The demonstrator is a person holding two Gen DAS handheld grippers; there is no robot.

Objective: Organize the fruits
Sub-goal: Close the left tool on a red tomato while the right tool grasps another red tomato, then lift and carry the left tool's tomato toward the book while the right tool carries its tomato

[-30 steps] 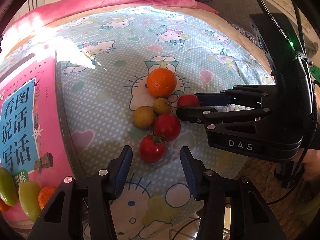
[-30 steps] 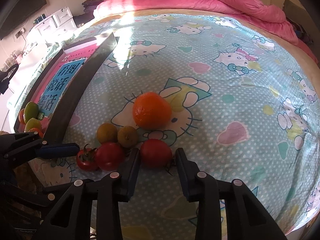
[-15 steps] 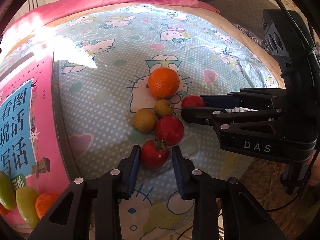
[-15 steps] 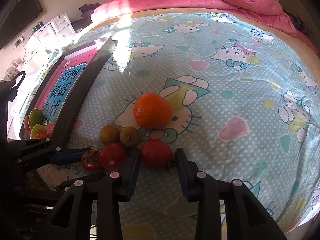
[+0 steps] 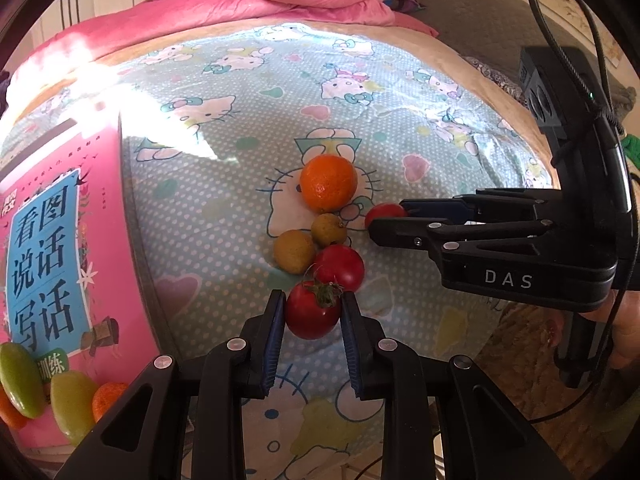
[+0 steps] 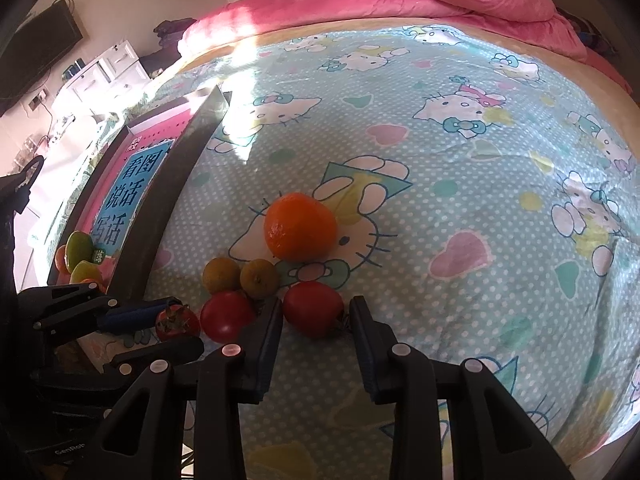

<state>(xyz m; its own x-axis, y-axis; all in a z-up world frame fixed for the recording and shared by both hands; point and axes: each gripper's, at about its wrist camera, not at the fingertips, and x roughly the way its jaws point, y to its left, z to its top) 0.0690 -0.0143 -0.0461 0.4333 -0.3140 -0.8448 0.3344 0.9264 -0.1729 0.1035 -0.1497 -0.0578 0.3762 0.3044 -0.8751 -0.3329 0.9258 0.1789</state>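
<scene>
Left tongs (image 5: 313,316) clamp stemmed tomato (image 5: 312,312), stem pointing up.

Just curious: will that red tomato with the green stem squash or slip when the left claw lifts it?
The red tomato with the green stem looks smooth and round, so it may slip. The left gripper pinches its sides; hard squeezing might bruise it. Freed, it would probably roll.

I see one orange (image 5: 328,182), two small yellow-brown fruits (image 5: 294,251) and three red tomatoes (image 5: 313,310) huddled close on my bed sheet
</scene>
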